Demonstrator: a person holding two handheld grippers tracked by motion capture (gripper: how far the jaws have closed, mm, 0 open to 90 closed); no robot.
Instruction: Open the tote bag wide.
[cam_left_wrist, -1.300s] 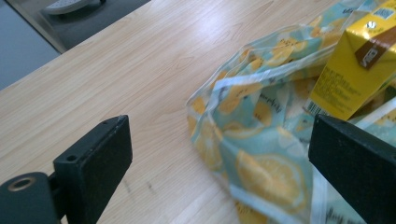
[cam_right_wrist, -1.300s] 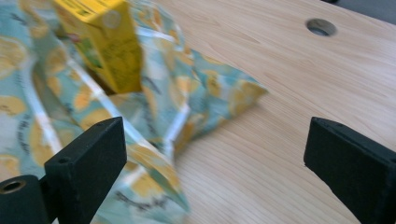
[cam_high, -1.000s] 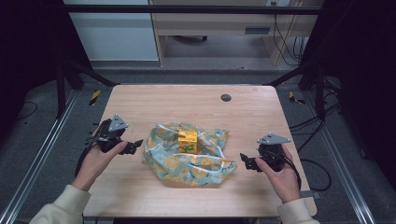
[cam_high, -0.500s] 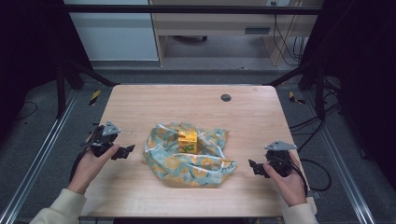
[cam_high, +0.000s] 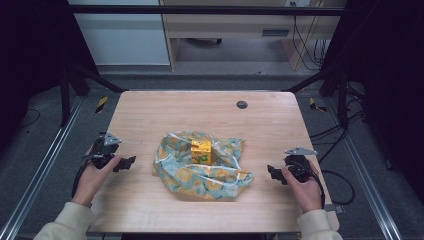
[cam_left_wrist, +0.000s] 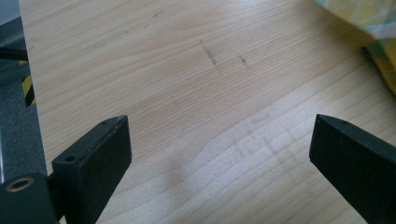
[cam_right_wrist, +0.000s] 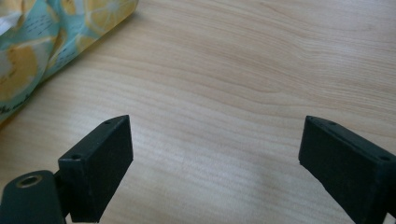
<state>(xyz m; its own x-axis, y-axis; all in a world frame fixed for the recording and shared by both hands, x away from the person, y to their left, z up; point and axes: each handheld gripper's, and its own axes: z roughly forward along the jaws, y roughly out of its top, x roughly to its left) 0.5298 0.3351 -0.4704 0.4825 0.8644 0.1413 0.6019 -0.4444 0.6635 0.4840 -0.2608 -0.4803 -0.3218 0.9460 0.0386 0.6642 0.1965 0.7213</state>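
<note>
The wooden worktop (cam_high: 165, 110) fills the middle of the high view, its pale grain running left to right. At its centre we see the patterned cloth (cam_high: 200, 167), teal with orange citrus slices, lying crumpled in a loose heap. On the cloth, slightly above its middle, stands the yellow box (cam_high: 201, 152), upright with a green mark on its front face. Near the upper right of the worktop we note a small dark round grommet (cam_high: 242, 104).

At the lower left of the high view we find the left gripper (cam_high: 125, 163), held in a hand and resting over bare wood well apart from the cloth. In the left gripper view its jaws stand wide apart with nothing between them, and the cloth (cam_left_wrist: 373, 28) edges into the upper right corner.

At the lower right of the high view we find the right gripper (cam_high: 271, 173), just beside the cloth's right edge. In the right gripper view its jaws likewise stand wide apart over bare wood, and the cloth (cam_right_wrist: 51, 37) occupies the upper left corner.
</note>
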